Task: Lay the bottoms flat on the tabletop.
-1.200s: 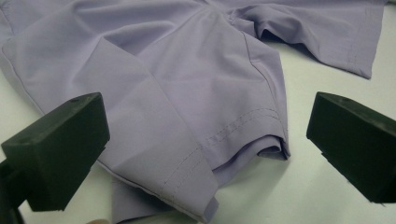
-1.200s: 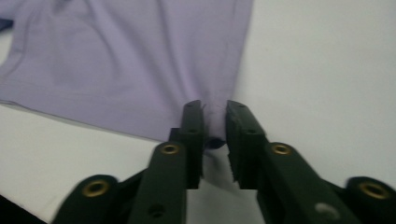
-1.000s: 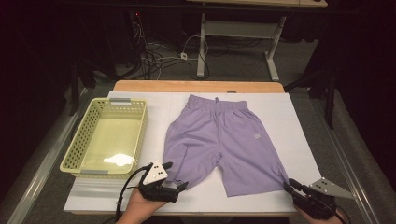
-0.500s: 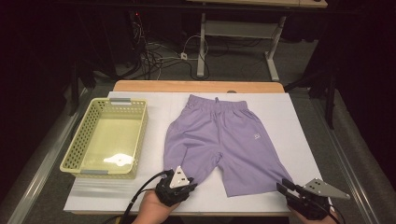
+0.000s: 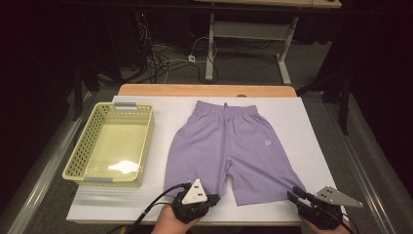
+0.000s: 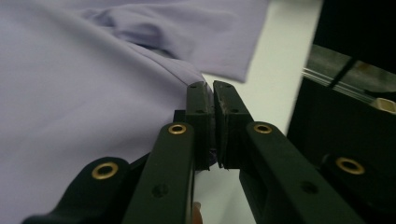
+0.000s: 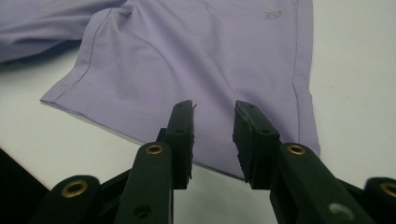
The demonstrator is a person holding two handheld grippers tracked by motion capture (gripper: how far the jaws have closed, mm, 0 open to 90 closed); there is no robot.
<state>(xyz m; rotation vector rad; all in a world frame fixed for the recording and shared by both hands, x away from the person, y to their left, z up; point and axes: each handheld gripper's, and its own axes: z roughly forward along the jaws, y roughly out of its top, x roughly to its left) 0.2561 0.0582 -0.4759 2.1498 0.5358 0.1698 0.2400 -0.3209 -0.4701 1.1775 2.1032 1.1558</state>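
Purple shorts [image 5: 234, 151] lie flat on the white counter [image 5: 311, 126], waistband at the far edge, beside a yellow basket [image 5: 111, 144]. The left claw [image 6: 212, 91] has just been closing and now pinches the hem of the near left leg, while the right claw [image 7: 212, 114] hangs with jaws apart over the other leg's hem. The step in hand appears to be grasping both hems; next, the right claw likely must close on its hem before any lift or fold.

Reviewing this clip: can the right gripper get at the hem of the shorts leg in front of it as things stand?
Probably yes. The right gripper has its jaws apart right at the hem of the purple shorts, which lie flat on the white table, with nothing between.
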